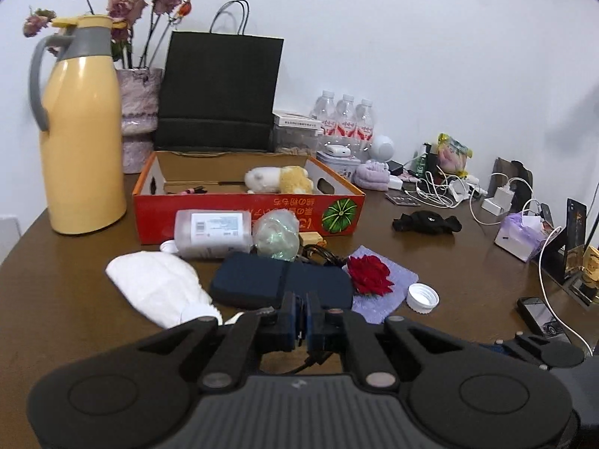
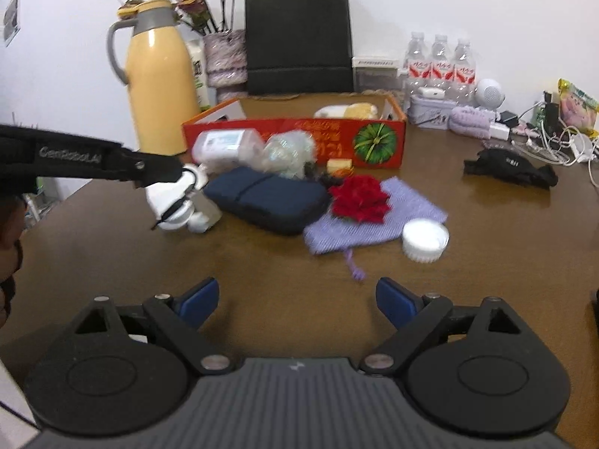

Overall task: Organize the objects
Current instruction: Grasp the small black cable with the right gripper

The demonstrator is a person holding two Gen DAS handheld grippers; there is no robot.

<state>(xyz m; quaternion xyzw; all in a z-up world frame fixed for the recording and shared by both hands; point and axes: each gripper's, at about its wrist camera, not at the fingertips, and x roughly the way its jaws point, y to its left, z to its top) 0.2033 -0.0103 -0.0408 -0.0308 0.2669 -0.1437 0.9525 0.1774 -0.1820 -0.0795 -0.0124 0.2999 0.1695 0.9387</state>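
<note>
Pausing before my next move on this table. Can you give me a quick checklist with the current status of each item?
1. Left gripper shut: ok. Whether it grips anything: cannot tell.
2. Right gripper open, nothing between the jaws: ok.
3. Red box has free floor beside the plush toy: ok.
4. Box front clear of clutter: not ok; the white container and crumpled plastic lie close in front of it.
5. Red flower uncovered, resting on the purple cloth: ok.
6. White cap clear of both grippers: ok.
</note>
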